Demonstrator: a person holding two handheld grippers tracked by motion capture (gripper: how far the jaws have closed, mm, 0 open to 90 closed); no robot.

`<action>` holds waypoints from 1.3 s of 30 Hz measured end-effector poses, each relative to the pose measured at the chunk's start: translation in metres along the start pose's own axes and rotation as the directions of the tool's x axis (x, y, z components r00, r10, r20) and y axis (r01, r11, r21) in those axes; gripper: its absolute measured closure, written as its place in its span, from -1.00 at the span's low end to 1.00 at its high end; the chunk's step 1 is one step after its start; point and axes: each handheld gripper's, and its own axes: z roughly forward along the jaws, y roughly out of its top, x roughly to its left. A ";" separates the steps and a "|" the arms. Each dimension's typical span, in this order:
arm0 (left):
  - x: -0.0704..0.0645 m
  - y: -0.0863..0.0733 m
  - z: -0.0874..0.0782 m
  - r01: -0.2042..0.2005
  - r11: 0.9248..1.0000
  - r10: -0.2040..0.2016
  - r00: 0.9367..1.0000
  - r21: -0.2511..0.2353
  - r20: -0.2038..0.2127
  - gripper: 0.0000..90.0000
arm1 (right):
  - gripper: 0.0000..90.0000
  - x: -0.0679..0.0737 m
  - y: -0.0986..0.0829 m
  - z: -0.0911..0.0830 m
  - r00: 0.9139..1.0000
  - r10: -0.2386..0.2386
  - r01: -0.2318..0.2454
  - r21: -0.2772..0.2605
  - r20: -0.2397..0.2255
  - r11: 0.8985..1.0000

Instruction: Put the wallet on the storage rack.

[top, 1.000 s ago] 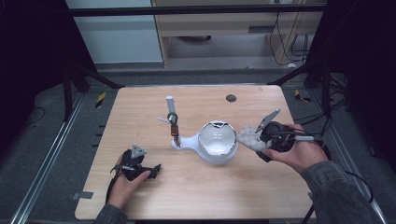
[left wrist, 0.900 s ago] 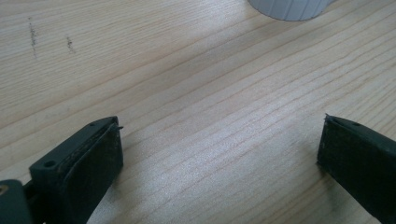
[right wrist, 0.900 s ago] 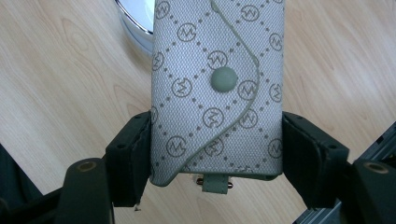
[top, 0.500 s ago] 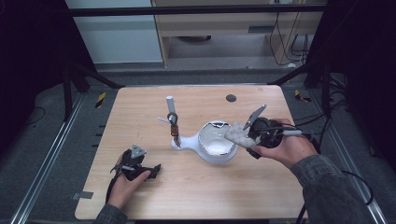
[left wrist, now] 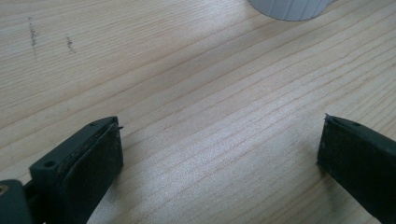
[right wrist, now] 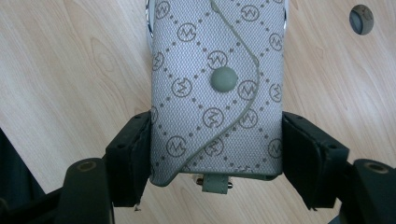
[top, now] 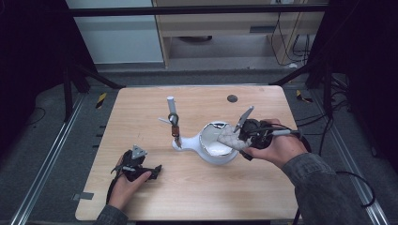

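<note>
A grey pouch [right wrist: 217, 93] with a diamond pattern and a round snap button is clamped by its lower end between the jaws of my right gripper [right wrist: 217, 154]. In the high view the right gripper [top: 238, 139] holds that pouch [top: 226, 136] over the right rim of a white bowl [top: 213, 152] at the table's middle. The left gripper [top: 155, 170] rests low at the front left, apart from the bowl. In its own view the left gripper [left wrist: 219, 140] stands wide open over bare wood with nothing between the jaws.
A white upright post [top: 171, 104] with a dark ring and a brown tag stands on the bowl's left foot. A small dark round disc [top: 232, 98] sits in the tabletop at the back right. A ribbed white edge [left wrist: 289, 7] shows ahead of the left gripper.
My right gripper has carried the pouch leftward, from beside the bowl to over its right rim. The left hand and gripper have stayed put.
</note>
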 end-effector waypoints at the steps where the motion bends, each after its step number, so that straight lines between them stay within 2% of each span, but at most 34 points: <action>1: 0.000 0.000 0.000 0.000 1.000 0.000 1.000 0.000 0.000 -1.00 | -0.32 0.001 0.001 0.001 1.000 0.002 -0.002 0.002 -0.002 1.000; 9: 0.000 0.000 0.000 0.000 1.000 0.000 1.000 0.000 0.000 -1.00 | -0.32 0.005 0.009 0.009 1.000 -0.016 0.017 0.021 -0.020 1.000; 15: 0.000 0.000 0.000 0.000 1.000 0.000 1.000 0.000 0.000 -1.00 | -0.32 0.006 0.016 0.023 0.999 -0.030 0.032 0.056 -0.038 0.998; 23: 0.000 0.000 0.000 0.000 1.000 0.000 1.000 0.000 0.000 -1.00 | -0.32 0.007 0.024 0.040 0.998 -0.023 0.028 0.086 -0.056 0.996; 39: 0.000 0.000 0.000 -0.001 1.000 0.001 1.000 0.000 0.001 -1.00 | -0.32 0.003 0.035 0.055 0.997 -0.013 0.022 0.122 -0.074 0.992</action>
